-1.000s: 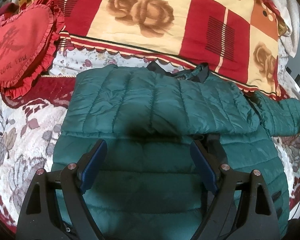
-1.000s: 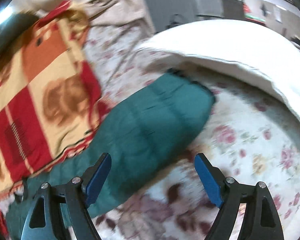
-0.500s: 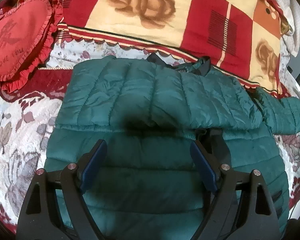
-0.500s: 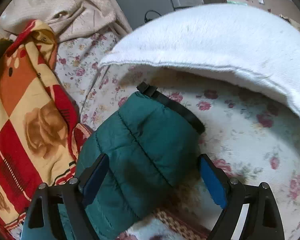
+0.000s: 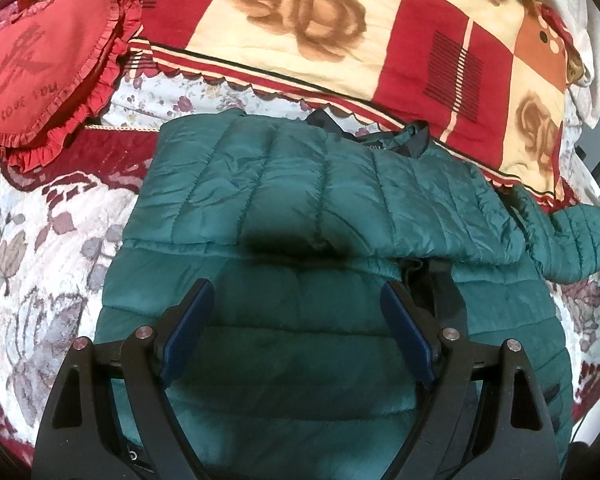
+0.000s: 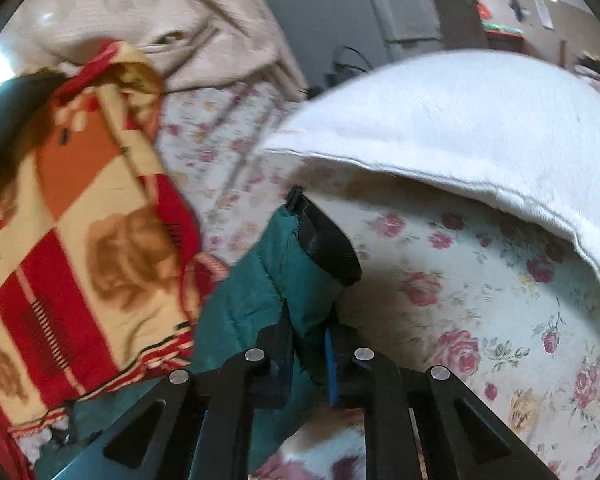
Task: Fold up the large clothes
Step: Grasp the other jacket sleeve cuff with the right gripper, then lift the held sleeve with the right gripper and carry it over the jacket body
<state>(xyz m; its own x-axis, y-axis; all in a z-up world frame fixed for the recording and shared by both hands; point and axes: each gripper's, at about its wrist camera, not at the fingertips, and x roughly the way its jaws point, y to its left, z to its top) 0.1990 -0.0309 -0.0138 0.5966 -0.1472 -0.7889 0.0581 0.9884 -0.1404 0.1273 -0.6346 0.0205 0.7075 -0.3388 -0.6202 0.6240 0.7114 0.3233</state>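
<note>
A green quilted jacket [image 5: 292, 208] lies flat on the bed, one sleeve folded across its chest, dark collar at the far edge. My left gripper [image 5: 296, 308] hovers over the jacket's lower body, open, nothing between its blue pads. The other sleeve [image 5: 576, 236] stretches off to the right. In the right wrist view that sleeve [image 6: 284, 272] with its black cuff [image 6: 328, 248] rises off the floral sheet, and my right gripper [image 6: 308, 328] is shut on the sleeve just behind the cuff.
A red heart-shaped cushion [image 5: 32, 72] sits at the far left. A red and cream rose blanket [image 5: 340, 32] lies behind the jacket. A thick white pillow [image 6: 480, 132] overhangs the floral sheet [image 6: 480, 320] right of the sleeve. Beige bedding [image 6: 160, 24] is bunched behind.
My right gripper closed in on the sleeve end and shut on it behind the cuff, lifting it slightly. The left gripper stayed open over the jacket body.
</note>
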